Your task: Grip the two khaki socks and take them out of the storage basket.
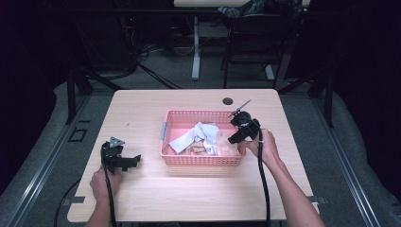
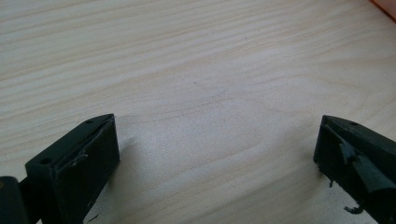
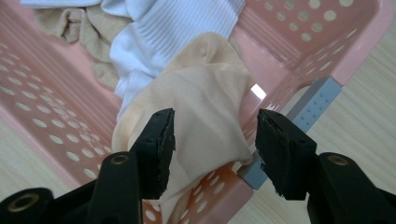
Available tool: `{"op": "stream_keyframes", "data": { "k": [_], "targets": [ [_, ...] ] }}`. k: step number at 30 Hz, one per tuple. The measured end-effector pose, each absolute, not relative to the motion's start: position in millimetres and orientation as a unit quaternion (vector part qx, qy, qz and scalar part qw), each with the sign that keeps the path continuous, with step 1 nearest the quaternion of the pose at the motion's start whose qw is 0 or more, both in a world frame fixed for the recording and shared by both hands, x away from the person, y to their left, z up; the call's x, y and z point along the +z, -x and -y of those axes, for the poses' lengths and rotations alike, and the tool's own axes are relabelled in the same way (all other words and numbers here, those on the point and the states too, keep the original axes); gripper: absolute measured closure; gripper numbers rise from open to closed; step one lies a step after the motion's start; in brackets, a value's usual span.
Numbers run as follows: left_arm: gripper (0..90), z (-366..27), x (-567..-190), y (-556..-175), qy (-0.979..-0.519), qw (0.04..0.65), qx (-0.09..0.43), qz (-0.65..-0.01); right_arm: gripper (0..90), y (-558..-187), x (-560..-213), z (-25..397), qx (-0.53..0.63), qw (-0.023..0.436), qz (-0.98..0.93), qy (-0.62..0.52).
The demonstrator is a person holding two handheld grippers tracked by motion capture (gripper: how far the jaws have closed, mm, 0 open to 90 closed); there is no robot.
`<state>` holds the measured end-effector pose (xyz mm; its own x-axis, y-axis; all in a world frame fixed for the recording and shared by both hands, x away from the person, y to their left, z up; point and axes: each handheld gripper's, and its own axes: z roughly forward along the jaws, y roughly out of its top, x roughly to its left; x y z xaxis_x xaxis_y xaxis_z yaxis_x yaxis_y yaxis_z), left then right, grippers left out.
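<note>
Right gripper view: right gripper (image 3: 212,140) jaws stand moderately apart, nothing clamped. A beige sock (image 3: 201,102) lies between and just beyond the jaw tips, draped over the near corner of the pink basket (image 3: 42,112). Its long axis runs away from the gripper, roughly along the line of approach; the jaws straddle it across its width. Whether the pads touch the cloth, cannot tell. A white sock (image 3: 159,32) lies farther in, partly on the beige one, with a tan cloth (image 3: 70,23) beside it.

High view: the right gripper (image 1: 242,128) hovers over the basket's (image 1: 189,115) right end, tilted down into it. The left gripper (image 1: 124,161) rests low on the table (image 1: 198,194), well apart from the basket on its left.

Left gripper view: jaws wide, bare wood between them.

Judgement: the right hand is clearly the nearer one. The sock already sits in the gap, so the next move likely needs only a short dip and a close. Risk: pinching the basket rim along with the cloth, or dragging the white sock out too.
</note>
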<state>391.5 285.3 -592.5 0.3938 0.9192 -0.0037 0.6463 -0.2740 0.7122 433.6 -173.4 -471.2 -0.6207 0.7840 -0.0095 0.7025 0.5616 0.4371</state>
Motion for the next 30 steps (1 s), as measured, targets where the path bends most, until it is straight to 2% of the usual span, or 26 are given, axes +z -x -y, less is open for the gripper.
{"op": "stream_keyframes", "data": {
  "k": [8, 13, 15, 19, 24, 26, 27, 30],
  "targets": [
    [0.0, -285.4, -592.4, -391.6, -0.771, 0.322, 0.211, -0.508, 49.8, -435.5, -472.8, 169.0, 0.189, 0.106, -0.882, -0.419],
    [0.0, -285.5, -592.5, -391.6, -0.771, 0.323, 0.211, -0.507, 43.2, -437.2, -477.4, 163.1, 0.174, 0.099, -0.888, -0.414],
    [0.0, -285.5, -592.5, -391.7, -0.771, 0.323, 0.211, -0.507, 43.6, -436.7, -480.1, 160.9, 0.168, 0.111, -0.887, -0.416],
    [0.0, -285.4, -592.5, -391.6, -0.771, 0.323, 0.210, -0.507, 52.4, -434.8, -482.8, 159.9, 0.147, 0.125, -0.890, -0.414],
    [0.0, -285.5, -592.5, -391.6, -0.771, 0.323, 0.211, -0.507, 73.9, -434.5, -482.5, 163.9, 0.146, 0.122, -0.887, -0.420],
    [0.0, -285.5, -592.4, -391.6, -0.771, 0.323, 0.211, -0.507, 76.4, -434.8, -480.8, 165.4, 0.140, 0.120, -0.890, -0.416],
    [0.0, -285.4, -592.5, -391.6, -0.771, 0.323, 0.211, -0.507, 80.9, -432.9, -478.8, 166.9, 0.157, 0.118, -0.886, -0.421],
    [0.0, -285.5, -592.4, -391.7, -0.771, 0.323, 0.211, -0.507, 82.2, -429.9, -473.5, 168.4, 0.171, 0.120, -0.881, -0.423]
  ]
}}
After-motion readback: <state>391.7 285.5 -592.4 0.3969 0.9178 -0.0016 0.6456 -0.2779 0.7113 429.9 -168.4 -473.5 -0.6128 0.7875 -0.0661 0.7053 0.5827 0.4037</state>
